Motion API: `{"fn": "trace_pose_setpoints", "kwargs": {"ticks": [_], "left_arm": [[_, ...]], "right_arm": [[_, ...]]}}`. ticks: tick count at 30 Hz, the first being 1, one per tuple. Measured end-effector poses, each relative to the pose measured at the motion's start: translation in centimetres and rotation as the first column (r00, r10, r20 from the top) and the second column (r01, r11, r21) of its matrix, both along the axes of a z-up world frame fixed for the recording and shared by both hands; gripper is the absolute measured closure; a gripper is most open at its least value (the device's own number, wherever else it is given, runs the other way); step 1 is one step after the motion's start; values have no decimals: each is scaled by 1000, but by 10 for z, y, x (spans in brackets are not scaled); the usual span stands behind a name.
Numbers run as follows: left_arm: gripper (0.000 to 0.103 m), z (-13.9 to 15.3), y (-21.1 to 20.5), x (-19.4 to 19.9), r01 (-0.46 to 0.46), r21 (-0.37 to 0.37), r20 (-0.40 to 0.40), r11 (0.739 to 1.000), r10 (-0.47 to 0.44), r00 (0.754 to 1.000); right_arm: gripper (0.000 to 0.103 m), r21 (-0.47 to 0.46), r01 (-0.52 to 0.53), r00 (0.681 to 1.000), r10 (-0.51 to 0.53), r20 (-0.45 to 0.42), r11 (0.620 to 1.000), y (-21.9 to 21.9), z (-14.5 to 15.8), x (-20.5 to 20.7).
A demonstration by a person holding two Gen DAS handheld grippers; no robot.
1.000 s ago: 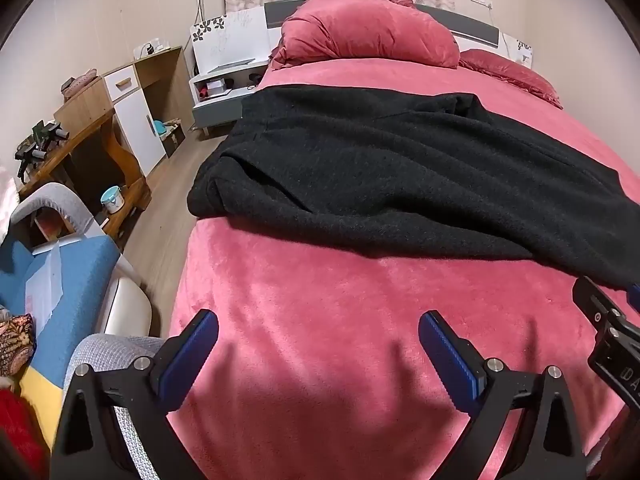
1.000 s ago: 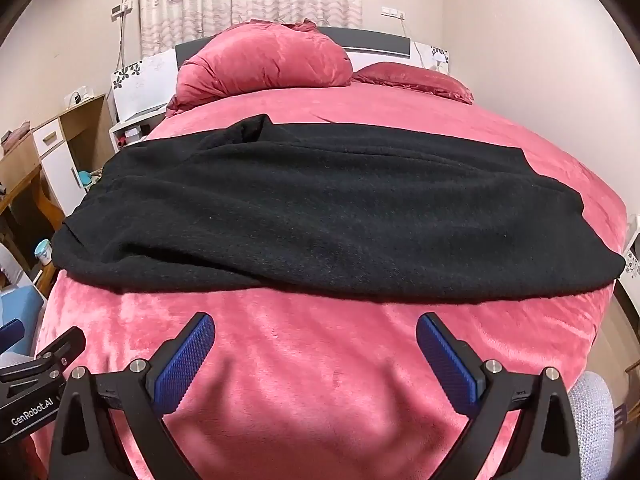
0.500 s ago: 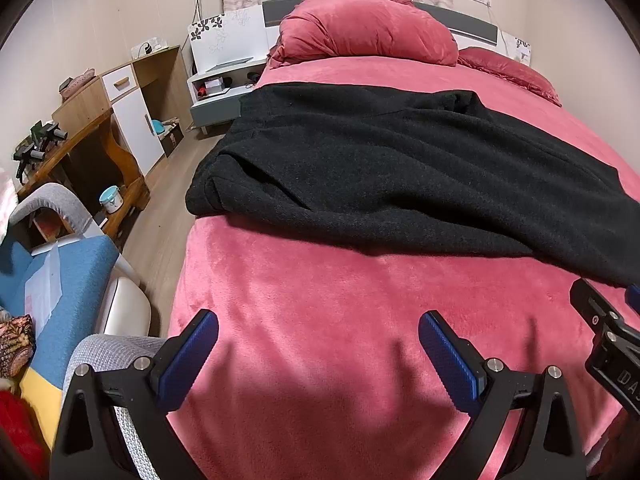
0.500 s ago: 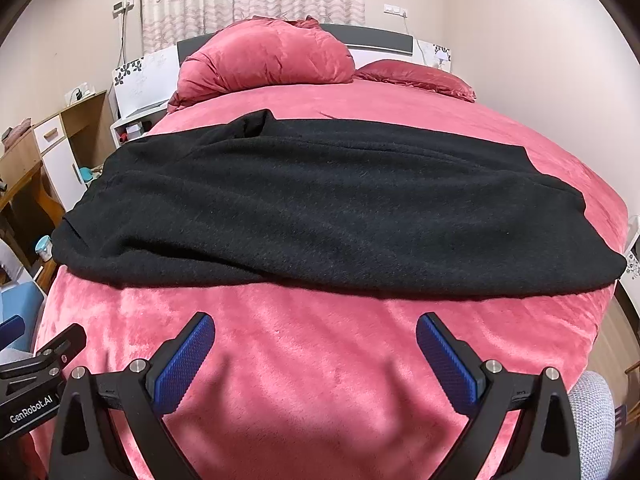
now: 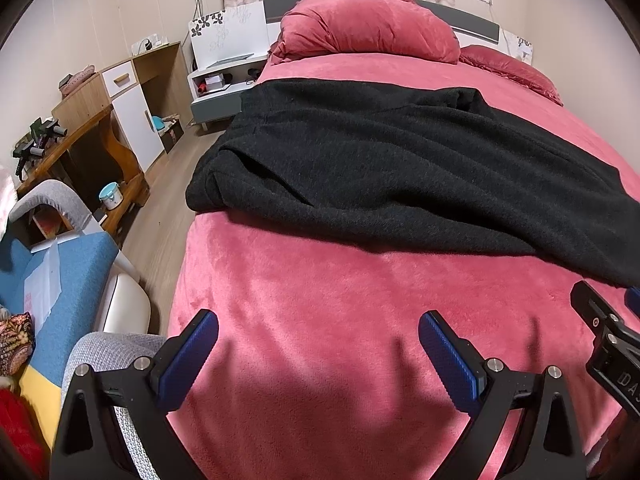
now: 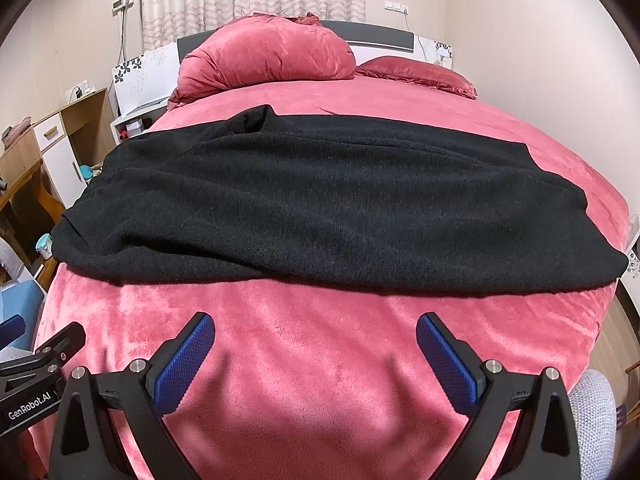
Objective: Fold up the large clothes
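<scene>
Left gripper [image 5: 318, 334] hangs over the foot of the pink bed [image 5: 320, 320], its 2 blue pads [image 5: 188, 354] spread wide with nothing between them. The black garment [image 5: 400, 176] lies across the bed's middle, its bunched end reaching the left edge. The right gripper [image 5: 608, 344] pokes in at the bed's right corner.

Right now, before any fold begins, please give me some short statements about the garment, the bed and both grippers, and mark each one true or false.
1. The black garment lies spread across the pink bed. True.
2. The left gripper is shut on the garment. False: its jaws stand open, short of the cloth.
3. The right gripper is open and holds nothing. True.
4. The garment covers the big pink pillow. False: the pillow lies bare beyond it, at the headboard.
5. A blue cup sits on the garment. False: nothing sits on it.
</scene>
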State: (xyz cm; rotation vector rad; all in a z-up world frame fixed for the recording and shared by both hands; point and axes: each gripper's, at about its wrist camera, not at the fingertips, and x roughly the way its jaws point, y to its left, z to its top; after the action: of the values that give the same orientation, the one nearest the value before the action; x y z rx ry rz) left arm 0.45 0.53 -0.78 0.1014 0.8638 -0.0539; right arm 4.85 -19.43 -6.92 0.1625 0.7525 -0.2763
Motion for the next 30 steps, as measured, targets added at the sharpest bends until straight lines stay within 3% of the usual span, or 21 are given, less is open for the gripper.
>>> {"fn": "trace_pose_setpoints", "kwargs": {"ticks": [21,24,30], "left_arm": [[2,-2,2,2,5,-2,-25,1000,-5,1000],[2,-4,4,4,22,-27,-43,999,-23,999],[2,1,21,6,62,-161,-11,985,-64,998]], "right_arm": [[0,32,33,999,-33,5,999,-9,-2,-2],[0,52,25,1000,-25,3,998,-10,-3,-2],[1,107,-7,1000,7,3,994,-13,-6,0]]}}
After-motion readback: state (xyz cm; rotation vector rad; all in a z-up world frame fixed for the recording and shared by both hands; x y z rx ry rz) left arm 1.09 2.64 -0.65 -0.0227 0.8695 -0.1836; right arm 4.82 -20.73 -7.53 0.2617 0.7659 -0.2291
